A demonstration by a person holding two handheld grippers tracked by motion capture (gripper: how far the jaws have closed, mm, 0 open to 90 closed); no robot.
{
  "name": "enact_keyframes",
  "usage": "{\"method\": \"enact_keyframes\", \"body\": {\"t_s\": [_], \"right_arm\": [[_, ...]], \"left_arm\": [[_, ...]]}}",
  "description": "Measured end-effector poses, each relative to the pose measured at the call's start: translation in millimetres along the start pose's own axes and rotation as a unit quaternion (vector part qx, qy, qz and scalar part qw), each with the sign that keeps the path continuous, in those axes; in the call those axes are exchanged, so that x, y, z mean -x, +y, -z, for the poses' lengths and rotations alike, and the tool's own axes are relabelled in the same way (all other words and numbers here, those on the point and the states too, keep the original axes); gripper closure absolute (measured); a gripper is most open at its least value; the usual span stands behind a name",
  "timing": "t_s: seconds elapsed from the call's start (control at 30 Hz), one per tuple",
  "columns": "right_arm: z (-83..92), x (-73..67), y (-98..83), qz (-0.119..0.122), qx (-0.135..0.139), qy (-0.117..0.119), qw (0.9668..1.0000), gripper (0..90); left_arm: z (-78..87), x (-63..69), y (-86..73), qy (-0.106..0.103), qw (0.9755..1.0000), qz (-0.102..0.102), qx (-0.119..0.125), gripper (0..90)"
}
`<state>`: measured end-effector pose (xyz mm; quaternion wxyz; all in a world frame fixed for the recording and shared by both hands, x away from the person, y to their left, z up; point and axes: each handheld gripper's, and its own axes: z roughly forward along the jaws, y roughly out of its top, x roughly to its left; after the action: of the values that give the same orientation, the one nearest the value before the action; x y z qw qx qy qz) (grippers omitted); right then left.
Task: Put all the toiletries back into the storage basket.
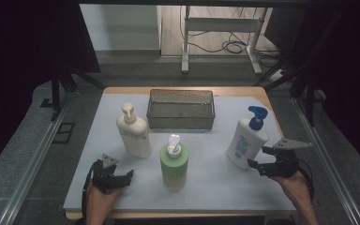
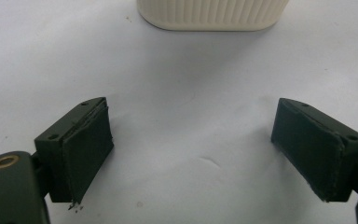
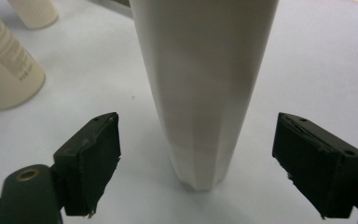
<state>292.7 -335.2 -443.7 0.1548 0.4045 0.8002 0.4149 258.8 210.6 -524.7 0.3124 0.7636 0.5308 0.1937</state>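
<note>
White plastic pump bottle with blue dispenser stands upright at the table's right, just ahead of our right gripper, jaws open around it. Left gripper open, empty. We centre before closing.

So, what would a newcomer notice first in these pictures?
Three pump bottles stand on the white table: a cream bottle at the left, a green bottle in the middle and a white bottle with a blue pump at the right. The open right gripper sits close beside that last one.
</note>
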Motion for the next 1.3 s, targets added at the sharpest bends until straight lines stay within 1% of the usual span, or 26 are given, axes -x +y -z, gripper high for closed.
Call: {"method": "enact_keyframes", "body": {"t_s": [0.07,0.23,0.33,0.47,0.9,1.1,1.3], "right_arm": [[1.3,0.3,4.5,-0.002,0.007,-0.001,1.0000,14.2],[2.0,0.1,16.3,0.008,0.016,-0.006,0.9998,14.1],[0.3,-0.7,22.9,0.017,0.022,-0.006,0.9996,14.0],[-3.0,-2.0,30.3,0.019,0.026,-0.009,0.9994,14.3],[-10.3,-2.0,44.8,0.023,0.033,-0.010,0.9991,15.2],[-15.8,-3.5,49.4,0.034,0.031,-0.011,0.9989,18.6],[-19.2,-3.8,50.1,0.038,0.028,-0.013,0.9988,25.8]], "left_arm": [[0.0,0.0,0.0,0.000,1.0000,0.000,0.000,11.6],[0.0,0.0,0.0,0.000,1.0000,0.000,0.000,11.6],[0.0,0.0,0.0,0.000,1.0000,0.000,0.000,11.6],[0.0,0.0,0.0,0.000,1.0000,0.000,0.000,11.6],[0.0,0.0,0.1,0.000,1.0000,0.000,0.000,11.6],[0.1,-0.2,0.1,0.000,1.0000,-0.001,-0.001,11.6],[0.1,-0.2,0.1,0.000,1.0000,-0.001,-0.001,11.6]]}}
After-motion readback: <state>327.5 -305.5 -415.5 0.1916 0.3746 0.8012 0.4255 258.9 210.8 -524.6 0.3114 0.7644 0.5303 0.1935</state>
